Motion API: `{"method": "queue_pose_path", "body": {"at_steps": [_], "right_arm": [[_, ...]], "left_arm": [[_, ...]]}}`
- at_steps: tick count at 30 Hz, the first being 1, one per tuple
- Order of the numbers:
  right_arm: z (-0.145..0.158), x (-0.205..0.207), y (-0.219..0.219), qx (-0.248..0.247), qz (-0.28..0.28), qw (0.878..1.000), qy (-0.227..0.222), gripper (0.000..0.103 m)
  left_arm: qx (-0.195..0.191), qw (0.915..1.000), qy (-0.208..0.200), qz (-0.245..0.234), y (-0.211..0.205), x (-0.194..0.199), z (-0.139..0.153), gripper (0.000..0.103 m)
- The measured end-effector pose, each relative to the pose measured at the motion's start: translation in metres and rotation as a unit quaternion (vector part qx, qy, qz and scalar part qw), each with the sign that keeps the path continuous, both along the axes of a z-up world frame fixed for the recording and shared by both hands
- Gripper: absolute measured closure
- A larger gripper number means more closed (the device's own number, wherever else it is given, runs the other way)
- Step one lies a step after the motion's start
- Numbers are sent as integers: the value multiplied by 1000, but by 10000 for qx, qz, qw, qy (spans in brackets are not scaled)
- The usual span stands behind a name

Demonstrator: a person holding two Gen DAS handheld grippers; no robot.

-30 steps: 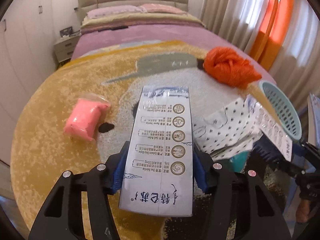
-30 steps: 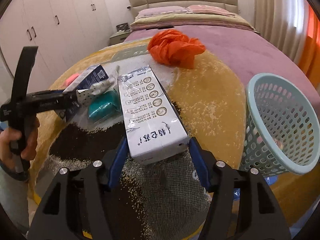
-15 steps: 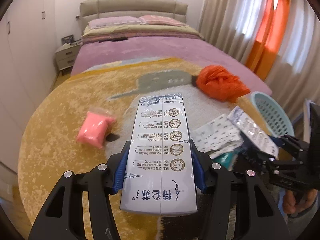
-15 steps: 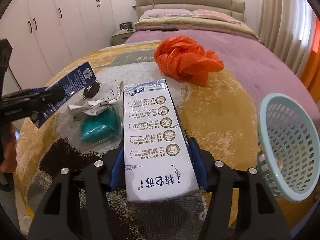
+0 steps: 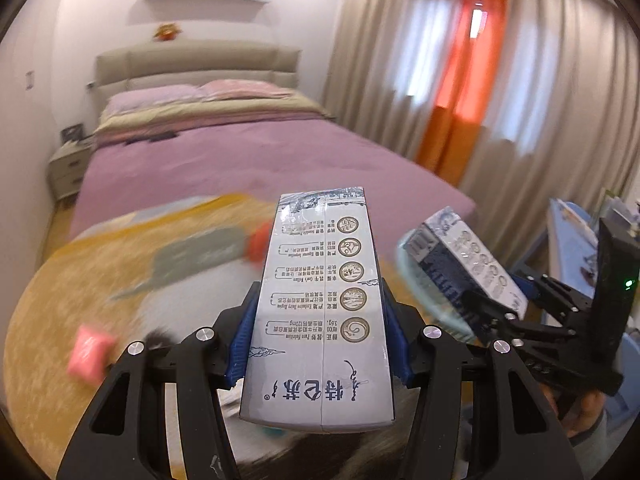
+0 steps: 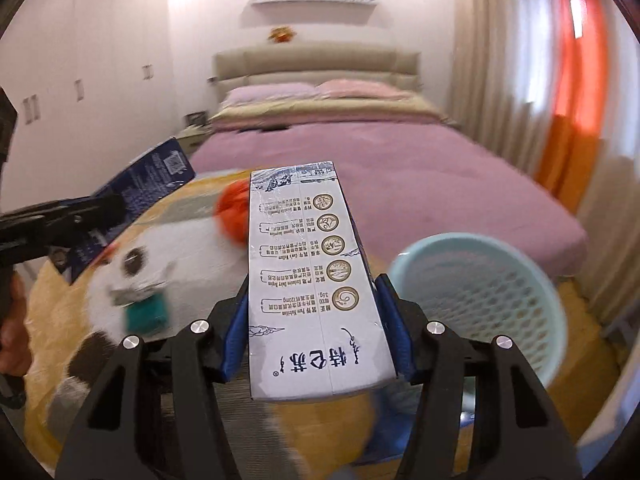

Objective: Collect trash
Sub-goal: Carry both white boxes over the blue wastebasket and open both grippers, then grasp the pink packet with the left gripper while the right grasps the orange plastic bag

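Two cartons: each gripper is carrying one milk carton, both lifted above the rug (image 6: 192,264).
Left gripper (image 5: 318,340): its blue pads are pinching the left milk carton (image 5: 320,312) by the long sides, near the bottom end.
Right gripper (image 6: 316,328): it is pinching the right milk carton (image 6: 308,280) in the same way; most of the box is sticking out forward.
Landmark: the pale green basket (image 6: 492,304) is standing at the rug edge, beside the bed (image 6: 360,160).
Right carton position: just left of the basket and above its rim level, not yet over the opening.
Left carton position: further left of the basket, behind the right carton.
Remaining trash: an orange bag (image 6: 234,216), a teal packet (image 6: 146,312) and a pink packet (image 5: 90,352) are lying on the rug, left of the basket.
Risk 1: I think the long carton can pivot in the pads, because the grip is near one end.
Risk 2: releasing before the opening would drop the carton onto the rim or outside.
Risk 3: the two grippers are close together, so they could collide above the basket.
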State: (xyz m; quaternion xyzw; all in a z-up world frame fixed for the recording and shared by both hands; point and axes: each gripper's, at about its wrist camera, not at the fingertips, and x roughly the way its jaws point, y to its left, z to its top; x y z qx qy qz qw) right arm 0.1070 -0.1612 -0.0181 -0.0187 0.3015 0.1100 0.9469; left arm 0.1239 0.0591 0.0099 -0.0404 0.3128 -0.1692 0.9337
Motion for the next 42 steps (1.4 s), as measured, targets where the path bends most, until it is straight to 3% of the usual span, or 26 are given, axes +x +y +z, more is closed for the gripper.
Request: {"method": "queue_pose_path", "body": {"at_steps": [6, 10, 20, 25, 28, 30, 32, 37, 42], "right_arm": [[10, 21, -63, 210, -837, 9963, -51, 48], [6, 36, -97, 426, -1293, 9907, 60, 48], [-28, 71, -155, 840, -2106, 9720, 623, 48], [-56, 82, -171, 1073, -2352, 9607, 1007, 47], [-70, 86, -175, 1136, -2416, 9562, 1197, 41], [-75, 84, -177, 1210, -2476, 9528, 1275, 40], [-75, 79, -176, 1305, -2437, 9525, 1279, 40], [-61, 68, -168, 1324, -2270, 9585, 1106, 40], [-36, 52, -142, 1356, -1960, 9677, 821, 40]], "left_arm": [[20, 9985, -147, -524, -71, 31, 14, 50], [-160, 9967, -31, -796, -111, 57, 12, 50], [-381, 9925, 497, -1051, -184, 104, -38, 50], [-247, 9918, 696, -1046, -205, 118, -61, 50], [-250, 9900, 811, -1125, -210, 125, -70, 47], [-159, 9907, 843, -1053, -212, 125, -76, 25], [-235, 9923, 761, -947, -202, 118, -77, 17], [-588, 9899, 768, -1038, -183, 101, -62, 17], [-749, 9913, 401, -1006, -158, 63, -33, 17]]}}
